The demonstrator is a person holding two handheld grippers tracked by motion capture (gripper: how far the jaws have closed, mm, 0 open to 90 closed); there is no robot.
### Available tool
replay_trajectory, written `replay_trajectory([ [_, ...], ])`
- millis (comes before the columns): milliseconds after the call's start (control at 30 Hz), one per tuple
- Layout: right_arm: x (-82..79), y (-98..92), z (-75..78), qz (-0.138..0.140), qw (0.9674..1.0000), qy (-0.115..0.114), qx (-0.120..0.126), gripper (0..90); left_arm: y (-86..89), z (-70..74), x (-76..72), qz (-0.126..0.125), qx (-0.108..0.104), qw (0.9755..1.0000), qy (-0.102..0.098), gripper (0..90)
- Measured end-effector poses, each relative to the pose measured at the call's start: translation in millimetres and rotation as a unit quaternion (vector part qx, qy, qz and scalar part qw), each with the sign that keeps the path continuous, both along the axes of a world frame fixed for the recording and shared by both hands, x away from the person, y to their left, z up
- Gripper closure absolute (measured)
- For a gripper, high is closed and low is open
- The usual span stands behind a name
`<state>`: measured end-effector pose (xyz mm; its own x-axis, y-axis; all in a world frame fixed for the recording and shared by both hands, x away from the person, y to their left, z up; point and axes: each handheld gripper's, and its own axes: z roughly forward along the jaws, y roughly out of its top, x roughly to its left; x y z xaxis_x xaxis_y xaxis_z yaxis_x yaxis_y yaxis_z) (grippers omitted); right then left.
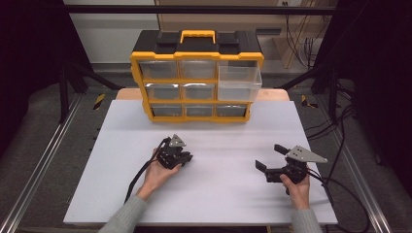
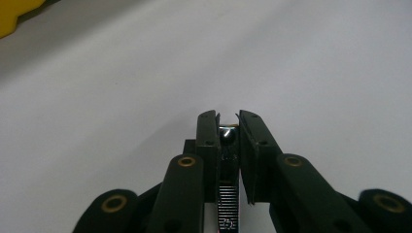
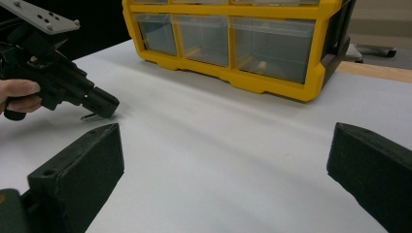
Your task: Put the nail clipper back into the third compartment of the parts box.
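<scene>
My left gripper (image 1: 186, 158) rests low on the white table (image 1: 214, 199), left of centre, held in a hand. In the left gripper view its jaws (image 2: 228, 117) are shut on a small metal screw (image 2: 227, 136); the shiny round head sits between the pads and the threaded shaft runs back toward the camera. The right gripper view shows that gripper (image 3: 99, 104) with the screw's thread (image 3: 90, 116) poking out under its tip. My right gripper (image 1: 270, 157) is at the table's right, open, its two jaws wide apart (image 3: 226, 145) with nothing between them.
A yellow and black drawer organiser (image 1: 197, 73) with clear drawers stands at the table's far edge (image 3: 228, 43). Its right-hand middle drawer (image 1: 239, 83) is pulled out. Cables trail off both grippers toward the near edge. Metal rails run along both sides of the table.
</scene>
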<state>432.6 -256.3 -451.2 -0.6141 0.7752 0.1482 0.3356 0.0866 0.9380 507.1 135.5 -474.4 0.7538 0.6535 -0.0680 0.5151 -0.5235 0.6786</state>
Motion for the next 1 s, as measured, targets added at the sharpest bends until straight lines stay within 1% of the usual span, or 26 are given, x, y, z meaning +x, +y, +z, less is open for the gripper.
replay_trajectory([
  [367, 0.0, 0.1, 0.0, 0.001, 1.0000, 0.001, 0.001, 0.4, 2.5, 9.2, -3.0, 0.004, -0.015, 0.9999, -0.001, 79.0],
  [900, 0.0, 0.0, 0.0, 0.001, 1.0000, 0.001, 0.001, 0.4, 3.8, 27.1, -11.3, 0.004, -0.028, 0.9995, -0.013, 79.0],
  [1000, 0.0, 0.0, 0.0, 0.001, 1.0000, 0.001, 0.001, 0.4, 3.8, 31.2, -13.3, 0.004, -0.035, 0.9993, -0.014, 79.0],
])
